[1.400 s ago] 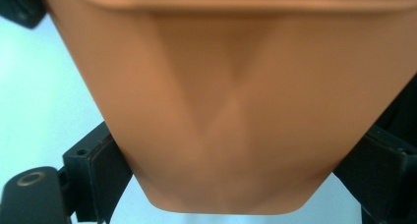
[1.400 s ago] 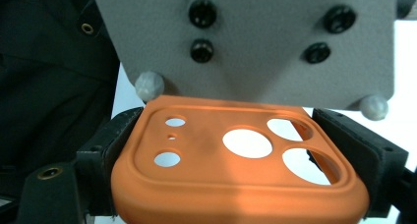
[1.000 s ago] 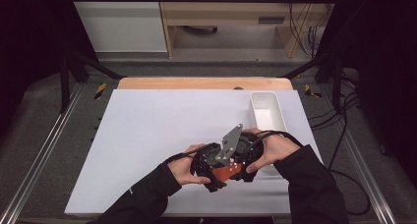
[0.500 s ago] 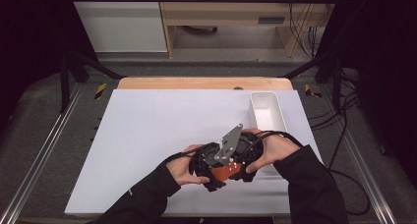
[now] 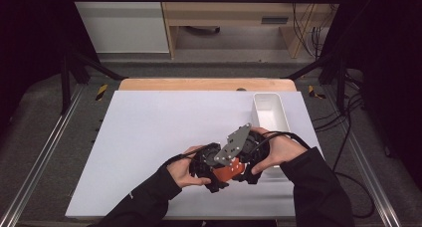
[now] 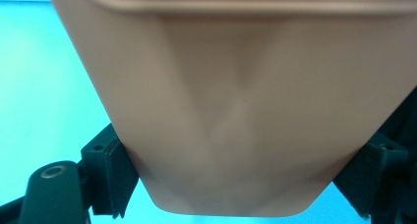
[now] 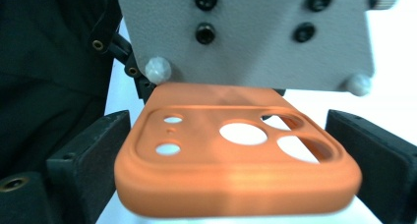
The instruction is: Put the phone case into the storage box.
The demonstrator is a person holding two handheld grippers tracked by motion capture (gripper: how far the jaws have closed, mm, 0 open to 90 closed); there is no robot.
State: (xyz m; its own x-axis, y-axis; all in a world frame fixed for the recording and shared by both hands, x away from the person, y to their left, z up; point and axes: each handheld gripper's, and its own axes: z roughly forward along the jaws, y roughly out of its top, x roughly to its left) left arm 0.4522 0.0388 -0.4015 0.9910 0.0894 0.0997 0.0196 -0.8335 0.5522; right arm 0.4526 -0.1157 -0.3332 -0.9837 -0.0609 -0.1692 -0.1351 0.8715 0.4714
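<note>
The orange phone case (image 5: 226, 171) sits low over the white table (image 5: 149, 137), between both hands, just left of the white bin's (image 5: 271, 118) near end. The left gripper (image 6: 236, 184) pinches the case across its width. The right gripper (image 7: 236, 175) has just been opening; its jaws flank the camera-cutout end with slight gaps. Farther off, the bin looks empty.

Both hands sit close together, low over the desk's near edge. Left gripper (image 5: 211, 168) has its jaws clamped on the orange phone case (image 7: 236, 155). Right gripper (image 5: 247, 162) jaws just opened, standing off either side.
</note>
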